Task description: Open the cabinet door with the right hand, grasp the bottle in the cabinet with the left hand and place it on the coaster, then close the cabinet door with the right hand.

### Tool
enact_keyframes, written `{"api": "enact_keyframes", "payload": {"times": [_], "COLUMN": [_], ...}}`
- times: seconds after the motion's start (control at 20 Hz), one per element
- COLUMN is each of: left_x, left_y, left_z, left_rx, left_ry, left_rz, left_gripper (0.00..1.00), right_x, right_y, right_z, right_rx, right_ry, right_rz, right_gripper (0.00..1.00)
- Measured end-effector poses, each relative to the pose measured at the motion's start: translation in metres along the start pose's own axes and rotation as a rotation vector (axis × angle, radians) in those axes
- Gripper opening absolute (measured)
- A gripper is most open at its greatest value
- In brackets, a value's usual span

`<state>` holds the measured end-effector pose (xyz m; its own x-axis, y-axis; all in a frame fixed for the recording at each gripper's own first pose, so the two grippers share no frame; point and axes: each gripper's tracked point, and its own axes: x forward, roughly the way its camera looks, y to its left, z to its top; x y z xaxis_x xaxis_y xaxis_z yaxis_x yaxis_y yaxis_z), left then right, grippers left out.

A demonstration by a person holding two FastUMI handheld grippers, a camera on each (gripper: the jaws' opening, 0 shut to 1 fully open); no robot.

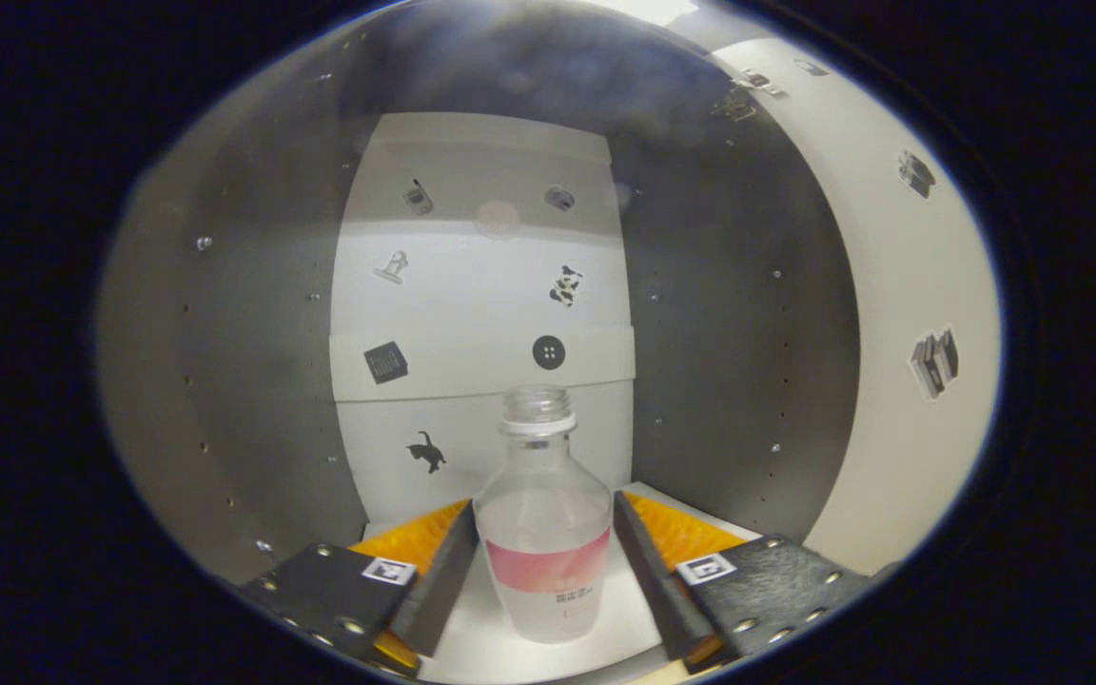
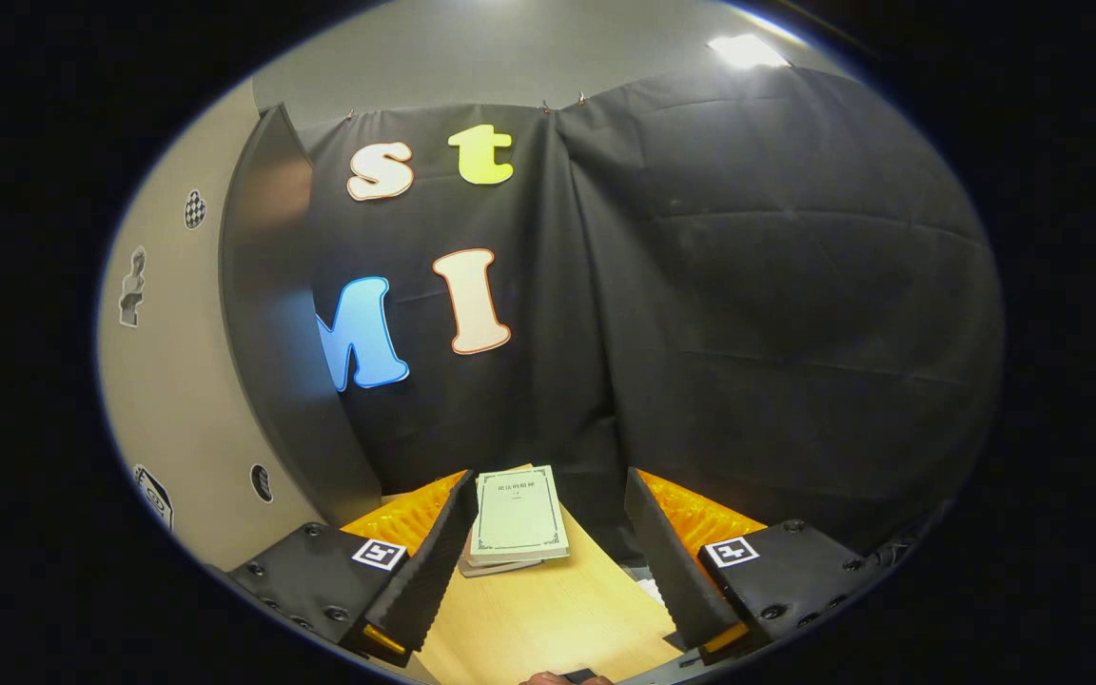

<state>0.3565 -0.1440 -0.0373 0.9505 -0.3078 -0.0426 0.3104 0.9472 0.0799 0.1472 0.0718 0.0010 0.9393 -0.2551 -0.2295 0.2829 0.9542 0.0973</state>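
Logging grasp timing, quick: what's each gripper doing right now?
Left gripper: jaws open around the bottle, not clamped.
Right gripper: jaws open, holding nothing.

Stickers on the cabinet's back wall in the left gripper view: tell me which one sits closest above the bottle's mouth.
The round black button sticker, directly over the bottle. The cat sticker and the dark square sticker lie off to the left.

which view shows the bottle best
The left gripper view: the bottle stands upright on the cabinet's white shelf, framed between that gripper's open jaws. The right gripper view faces the black cloth, an open door and books on a table.
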Motion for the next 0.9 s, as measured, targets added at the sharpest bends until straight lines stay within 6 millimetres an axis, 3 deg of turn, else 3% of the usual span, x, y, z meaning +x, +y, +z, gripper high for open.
{"api": "enact_keyframes", "payload": {"times": [0.05, 0.1, 0.3, 0.35, 0.5, 0.9], "left_x": [0.000, 0.000, -0.003, -0.005, -0.011, -0.065], "left_y": [-0.001, -0.001, 0.001, 0.003, 0.006, 0.003], "left_z": [-0.001, -0.002, 0.000, 0.000, 0.005, 0.041], "left_rx": [0.004, 0.015, 0.046, 0.041, 0.029, 0.014], "left_ry": [0.005, 0.005, -0.010, -0.015, -0.028, -0.102], "left_rz": [-0.011, -0.012, 0.013, 0.018, 0.020, -0.017], "left_gripper": [0.72, 0.72, 0.71, 0.71, 0.69, 0.68], "right_x": [0.000, 0.000, 0.001, 0.002, 0.002, 0.000], "right_y": [0.000, 0.000, 0.002, 0.003, 0.002, 0.008], "right_z": [-0.001, -0.001, 0.000, 0.001, 0.001, 0.002], "right_rx": [0.000, 0.000, 0.018, 0.021, 0.015, 0.011], "right_ry": [0.002, 0.003, -0.002, -0.005, -0.008, -0.011], "right_rz": [0.000, -0.001, 0.006, 0.007, 0.006, 0.031], "right_gripper": [0.92, 0.98, 0.92, 0.98, 0.98, 0.98]}}
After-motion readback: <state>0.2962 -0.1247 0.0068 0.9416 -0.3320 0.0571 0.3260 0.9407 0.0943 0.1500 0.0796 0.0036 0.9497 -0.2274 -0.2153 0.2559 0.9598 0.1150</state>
